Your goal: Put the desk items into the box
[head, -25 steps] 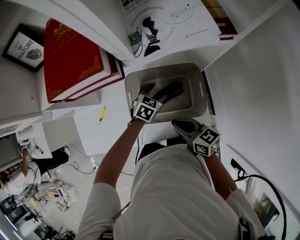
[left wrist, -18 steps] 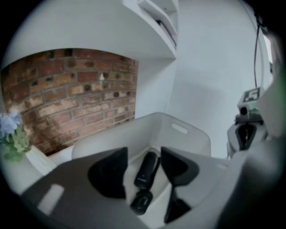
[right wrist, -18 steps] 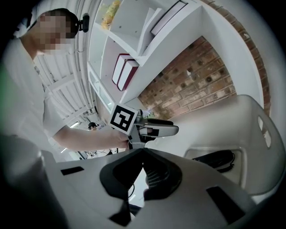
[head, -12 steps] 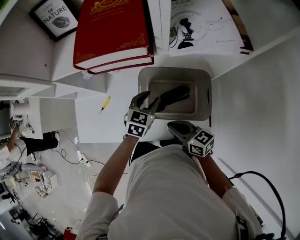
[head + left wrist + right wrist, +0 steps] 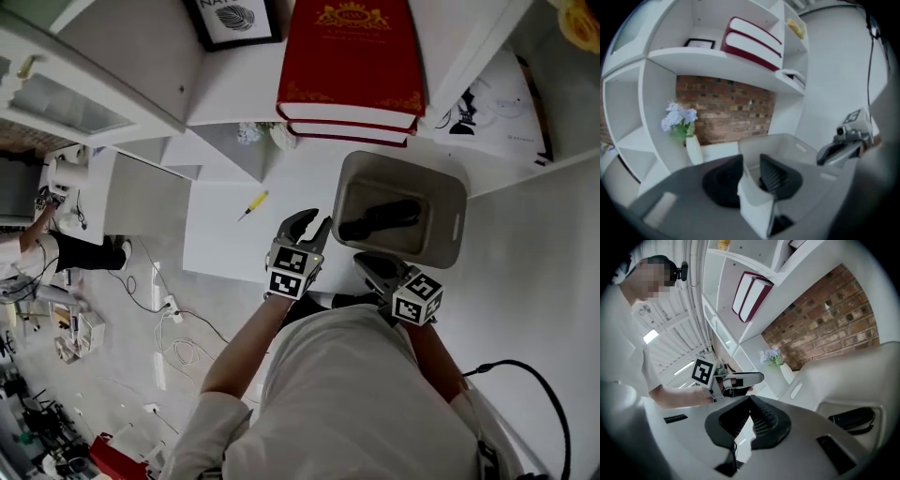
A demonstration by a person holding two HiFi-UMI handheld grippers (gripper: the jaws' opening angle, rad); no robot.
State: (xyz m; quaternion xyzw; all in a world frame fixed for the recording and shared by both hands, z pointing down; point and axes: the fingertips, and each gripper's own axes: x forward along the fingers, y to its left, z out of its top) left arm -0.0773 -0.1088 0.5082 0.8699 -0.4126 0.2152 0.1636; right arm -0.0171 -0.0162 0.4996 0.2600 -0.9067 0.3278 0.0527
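Box (image 5: 412, 172) with dark item (image 5: 380, 217) inside, yellow pen (image 5: 253, 205) leftward; left tongs (image 5: 317, 221) just narrowed, empty; right tongs (image 5: 363, 261) together

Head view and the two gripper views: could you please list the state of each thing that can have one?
box: open at the top, one dark item inside.
yellow pen-like item: lying on the desk, outside the box.
left gripper: jaws apart, just been closing, nothing between them.
right gripper: jaws together, empty.
red books: closed, stacked flat on the shelf.
vase: upright, holding flowers.
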